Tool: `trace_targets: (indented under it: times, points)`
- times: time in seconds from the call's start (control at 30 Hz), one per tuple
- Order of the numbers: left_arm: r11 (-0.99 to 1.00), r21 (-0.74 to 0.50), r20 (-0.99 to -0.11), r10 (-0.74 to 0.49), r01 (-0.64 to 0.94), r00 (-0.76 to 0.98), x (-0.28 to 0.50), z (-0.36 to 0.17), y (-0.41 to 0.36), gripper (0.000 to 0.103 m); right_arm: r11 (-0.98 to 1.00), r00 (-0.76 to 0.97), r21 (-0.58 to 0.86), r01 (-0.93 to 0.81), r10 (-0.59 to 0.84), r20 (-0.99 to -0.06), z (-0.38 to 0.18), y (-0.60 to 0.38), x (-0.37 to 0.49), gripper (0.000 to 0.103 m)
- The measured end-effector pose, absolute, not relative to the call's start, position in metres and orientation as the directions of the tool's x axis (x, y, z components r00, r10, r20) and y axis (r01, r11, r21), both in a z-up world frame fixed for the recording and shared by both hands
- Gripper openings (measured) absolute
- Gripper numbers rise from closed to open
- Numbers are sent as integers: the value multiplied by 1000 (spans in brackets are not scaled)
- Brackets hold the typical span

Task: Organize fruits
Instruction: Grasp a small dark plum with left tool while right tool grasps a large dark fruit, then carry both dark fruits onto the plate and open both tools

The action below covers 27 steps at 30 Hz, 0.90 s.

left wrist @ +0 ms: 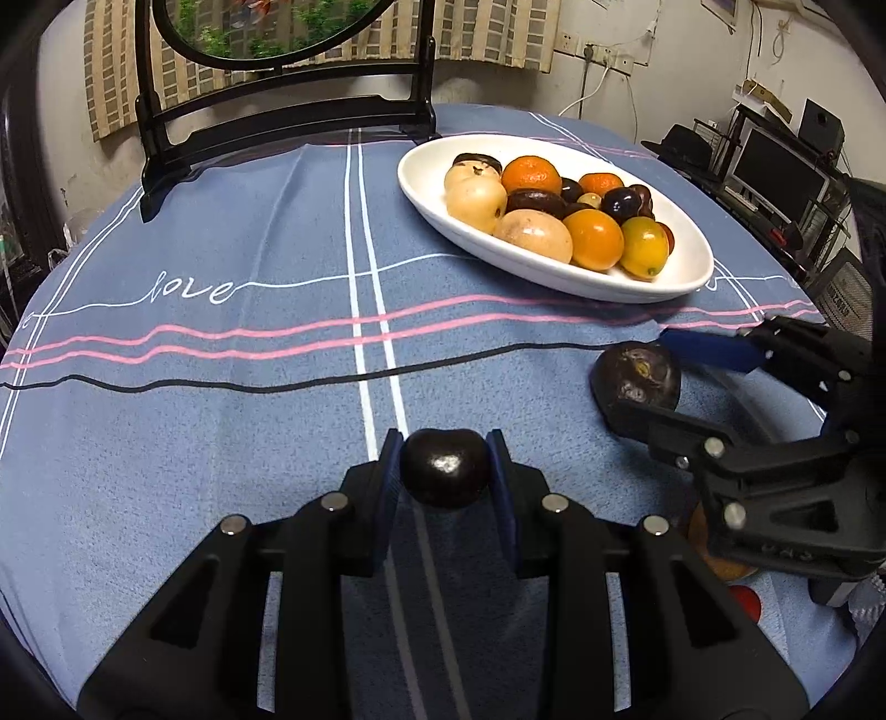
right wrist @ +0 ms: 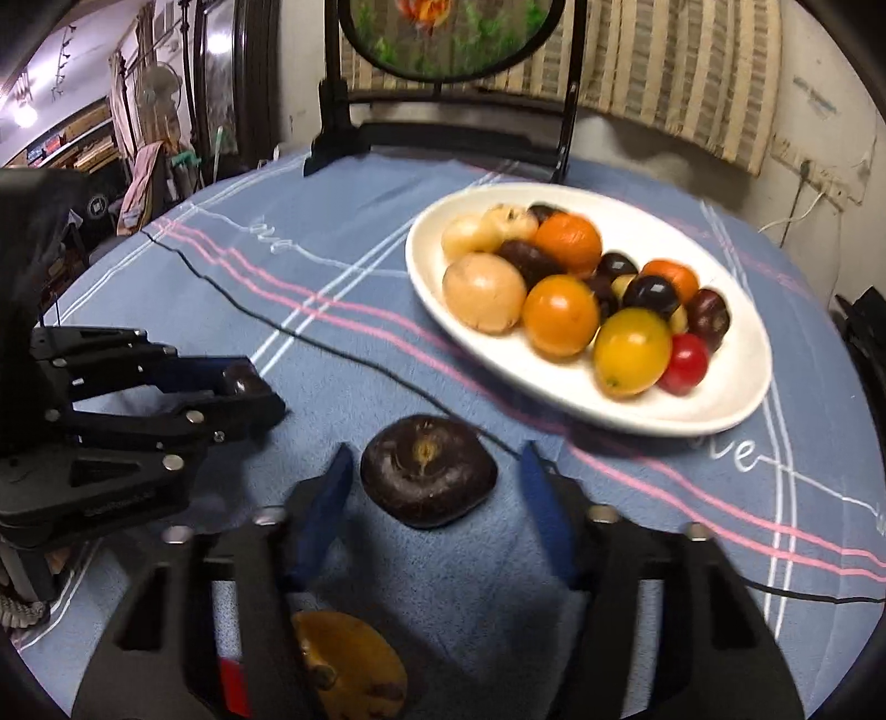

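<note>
**Two dark fruits in play, plate filling up**

The left gripper (left wrist: 444,468) is clenched on a small dark fruit (left wrist: 444,469), glossy, probably slippery. The right gripper (right wrist: 432,495) is spread wide around a larger dark fruit (right wrist: 428,469) lying on the tablecloth (left wrist: 221,387): squat, likely firm, best pinched across its flanks. The white plate (right wrist: 736,399), far right, looks crowded; a yellowish fruit (right wrist: 349,664) sits near, under the right gripper.

**Cluttered room around a cloth-covered counter**

A blue cloth (left wrist: 232,232) with pink and white stripes covers the counter. Ahead of the fingers stands a black wooden stand (left wrist: 288,122) holding a round painted screen (right wrist: 448,39), backed by a striped curtain (right wrist: 681,77). Right of it, wall sockets (left wrist: 601,55) and a monitor (left wrist: 775,171).
</note>
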<state>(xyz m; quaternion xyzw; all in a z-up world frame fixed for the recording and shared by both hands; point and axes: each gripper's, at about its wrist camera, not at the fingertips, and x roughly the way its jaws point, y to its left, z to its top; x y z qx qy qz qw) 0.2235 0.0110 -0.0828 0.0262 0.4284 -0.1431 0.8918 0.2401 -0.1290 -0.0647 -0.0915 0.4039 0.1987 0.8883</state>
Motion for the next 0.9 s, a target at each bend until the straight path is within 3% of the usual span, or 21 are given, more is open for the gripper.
trace_targets:
  times: [0.37,0.57,0.73,0.9]
  points:
    - [948,-81,-762,-257,307,595,218,-81,5,31,915,606,80,-395,325,-726,-56,-149,224,49]
    - [936,-84,-730,-291,341,618,199,-69,-3,31,937,694,142,-318,332,-638,-30,-183,185,49]
    - [928,-56,-678,-307,370,668,185,-36,-13,31,947,753,210,-244,321,-575,-17,-218,155,49]
    - [931,-25,-626,-298,363,721,220,19,-23,31,944,799,239,-229,322,-508,28,-237,173,49]
